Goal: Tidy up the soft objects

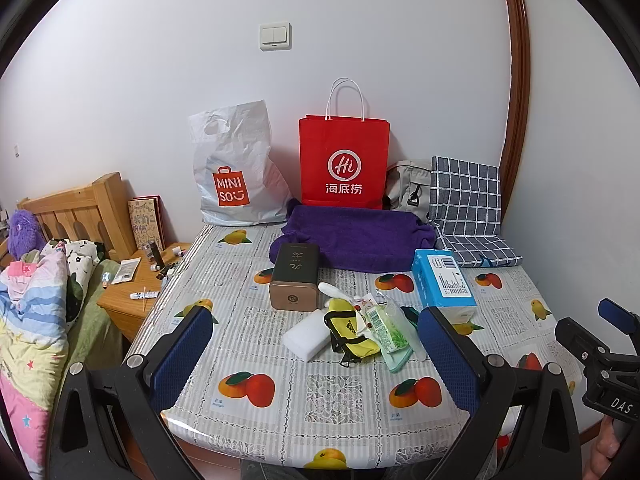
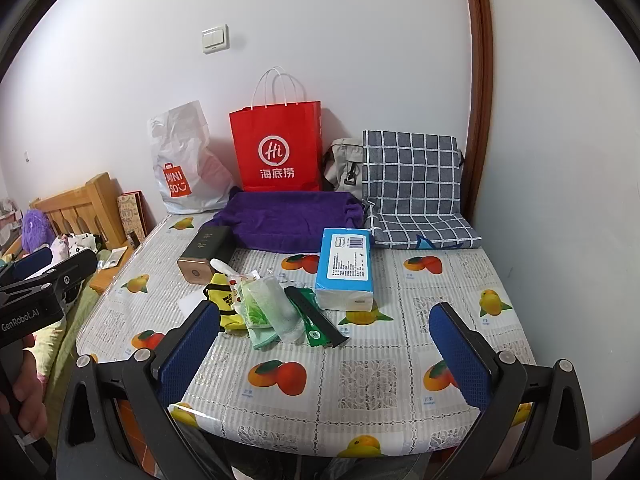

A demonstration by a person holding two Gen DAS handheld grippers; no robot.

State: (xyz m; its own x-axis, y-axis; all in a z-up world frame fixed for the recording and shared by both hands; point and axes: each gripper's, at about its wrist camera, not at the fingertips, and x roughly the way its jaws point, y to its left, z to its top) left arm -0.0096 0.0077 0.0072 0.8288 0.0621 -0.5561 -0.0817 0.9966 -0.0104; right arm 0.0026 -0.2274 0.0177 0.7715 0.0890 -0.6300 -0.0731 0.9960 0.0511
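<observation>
A heap of small soft things lies mid-table: a yellow pouch, a white sponge block, a green wet-wipe pack and a pale green cloth. Behind them a purple towel is spread flat. A blue tissue pack lies to the right. My left gripper hovers open over the near table edge, the heap showing between its blue pads. My right gripper is open too, with nothing held, near the front edge.
A brown tin stands beside the towel. At the wall sit a white plastic bag, a red paper bag, a grey bag and a checked cushion. A bed and nightstand lie left.
</observation>
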